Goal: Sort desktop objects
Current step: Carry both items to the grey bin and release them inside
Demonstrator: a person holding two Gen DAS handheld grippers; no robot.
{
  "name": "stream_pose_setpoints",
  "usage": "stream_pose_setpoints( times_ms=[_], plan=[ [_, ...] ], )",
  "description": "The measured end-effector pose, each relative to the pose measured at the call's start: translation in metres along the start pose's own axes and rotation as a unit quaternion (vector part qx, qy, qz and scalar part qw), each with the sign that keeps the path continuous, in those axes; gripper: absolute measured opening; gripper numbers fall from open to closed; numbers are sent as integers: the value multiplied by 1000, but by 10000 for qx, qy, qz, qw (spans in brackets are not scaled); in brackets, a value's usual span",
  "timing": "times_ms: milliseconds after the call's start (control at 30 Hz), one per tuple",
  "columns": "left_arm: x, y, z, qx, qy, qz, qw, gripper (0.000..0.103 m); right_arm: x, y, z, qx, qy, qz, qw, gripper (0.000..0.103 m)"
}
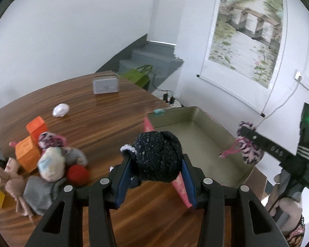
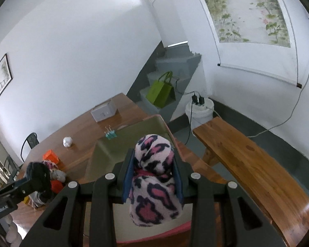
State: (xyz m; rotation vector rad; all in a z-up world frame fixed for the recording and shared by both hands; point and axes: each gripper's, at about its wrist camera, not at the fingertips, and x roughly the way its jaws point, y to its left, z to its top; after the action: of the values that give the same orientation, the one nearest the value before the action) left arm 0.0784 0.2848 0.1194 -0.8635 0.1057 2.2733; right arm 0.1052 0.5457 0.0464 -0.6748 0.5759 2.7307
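Grippers pinch dark sock (image 1: 157,157) and leopard sock (image 2: 154,177) above empty tray's rim (image 1: 232,135).

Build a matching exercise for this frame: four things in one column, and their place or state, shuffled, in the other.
Things:
1. dark speckled sock ball
2. pink leopard sock ball
3. green tray
4. white crumpled ball

Places or states:
A. lying alone on the bare wooden table
B. clamped between the fingers of the right gripper
C. nothing inside it, with a clip on its far rim
D. clamped between the fingers of the left gripper

Pairs: 1-D, 2-B, 3-C, 4-A
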Motion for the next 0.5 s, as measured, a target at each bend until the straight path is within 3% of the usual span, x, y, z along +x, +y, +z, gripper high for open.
stream_pose_setpoints(
  times_ms=[133, 500],
  plan=[
    [13, -20, 7, 148, 28, -134, 9998, 48, 10, -9, 0, 36, 172, 35, 9998, 41],
    [53, -61, 16, 428, 290, -649, 9966, 48, 5, -31, -6, 330, 130, -77, 9993, 41]
  ],
)
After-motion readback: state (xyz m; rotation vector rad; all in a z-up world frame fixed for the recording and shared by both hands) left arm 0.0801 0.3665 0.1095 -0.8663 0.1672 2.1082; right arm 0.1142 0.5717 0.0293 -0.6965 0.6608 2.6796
